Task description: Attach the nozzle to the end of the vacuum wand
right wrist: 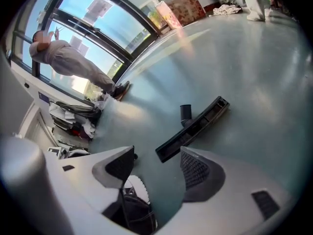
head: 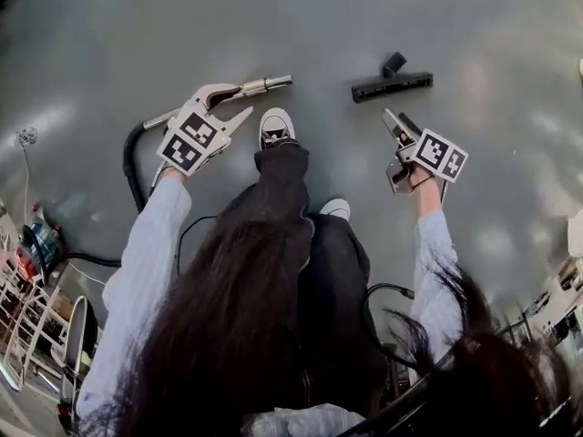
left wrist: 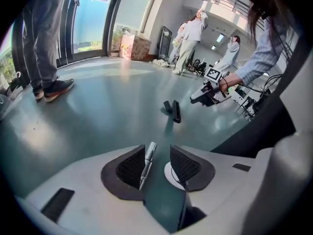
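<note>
The metal vacuum wand (head: 264,85) lies on the grey floor, its black hose (head: 132,162) curving off to the left. My left gripper (head: 232,103) hangs over the wand's near part with its jaws open. In the left gripper view the wand (left wrist: 146,160) shows in the gap, close to the left pad and not pinched. The black floor nozzle (head: 392,85) lies to the right, its socket stub pointing up. My right gripper (head: 397,121) stands open a short way in front of it. In the right gripper view the nozzle (right wrist: 195,126) lies just beyond the wide-open jaws (right wrist: 156,163).
The wearer's shoe (head: 276,127) stands between the two grippers. A standing person (left wrist: 49,77) is by the windows, and other people (left wrist: 193,38) and a cardboard box (left wrist: 134,47) are farther back. Racks and clutter (head: 36,253) line the left edge.
</note>
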`<state>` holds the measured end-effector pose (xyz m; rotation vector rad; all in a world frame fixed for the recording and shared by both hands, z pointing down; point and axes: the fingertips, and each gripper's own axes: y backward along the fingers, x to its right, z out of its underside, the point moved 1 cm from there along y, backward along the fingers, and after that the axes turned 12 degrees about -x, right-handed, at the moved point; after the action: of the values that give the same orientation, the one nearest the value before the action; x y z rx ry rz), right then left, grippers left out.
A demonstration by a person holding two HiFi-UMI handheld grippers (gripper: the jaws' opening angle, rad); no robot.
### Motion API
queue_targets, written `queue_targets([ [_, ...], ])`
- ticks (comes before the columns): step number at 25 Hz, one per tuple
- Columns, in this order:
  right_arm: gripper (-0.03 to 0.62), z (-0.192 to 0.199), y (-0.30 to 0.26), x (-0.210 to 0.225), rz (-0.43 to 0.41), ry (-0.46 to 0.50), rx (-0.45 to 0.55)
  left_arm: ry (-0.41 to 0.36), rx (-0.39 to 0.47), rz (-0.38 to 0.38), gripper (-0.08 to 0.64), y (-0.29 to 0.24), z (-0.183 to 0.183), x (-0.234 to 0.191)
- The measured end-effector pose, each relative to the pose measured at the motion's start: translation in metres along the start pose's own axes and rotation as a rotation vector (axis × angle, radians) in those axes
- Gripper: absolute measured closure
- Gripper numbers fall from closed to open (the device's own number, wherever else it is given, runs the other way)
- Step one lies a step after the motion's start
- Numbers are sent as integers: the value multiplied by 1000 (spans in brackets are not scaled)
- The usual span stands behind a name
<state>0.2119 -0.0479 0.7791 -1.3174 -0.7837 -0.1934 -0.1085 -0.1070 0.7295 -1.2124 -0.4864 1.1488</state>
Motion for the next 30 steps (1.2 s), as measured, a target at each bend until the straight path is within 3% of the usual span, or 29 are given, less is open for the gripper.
queue_targets([
  [4, 311, -39, -38, 37, 59, -33, 63, -35, -60, -23, 393, -61, 25, -26],
  [7, 311, -42, -53, 57, 107, -56, 80, -32, -84, -45, 391, -96, 44, -37],
  [12, 307, -45, -61, 69, -35, -288, 154, -28, -28, -55, 391, -130, 54, -37],
  [15, 307, -47, -65, 72, -26, -368, 114, -57, -9, -72, 391, -141, 62, -35],
  [20, 307, -44, -58, 85, -5, -467, 12, -20, 67, -114, 391, -148, 65, -37],
  [30, 307, -43, -110, 102, 109, -505, -77, -52, 37, -100, 391, -163, 66, -39],
])
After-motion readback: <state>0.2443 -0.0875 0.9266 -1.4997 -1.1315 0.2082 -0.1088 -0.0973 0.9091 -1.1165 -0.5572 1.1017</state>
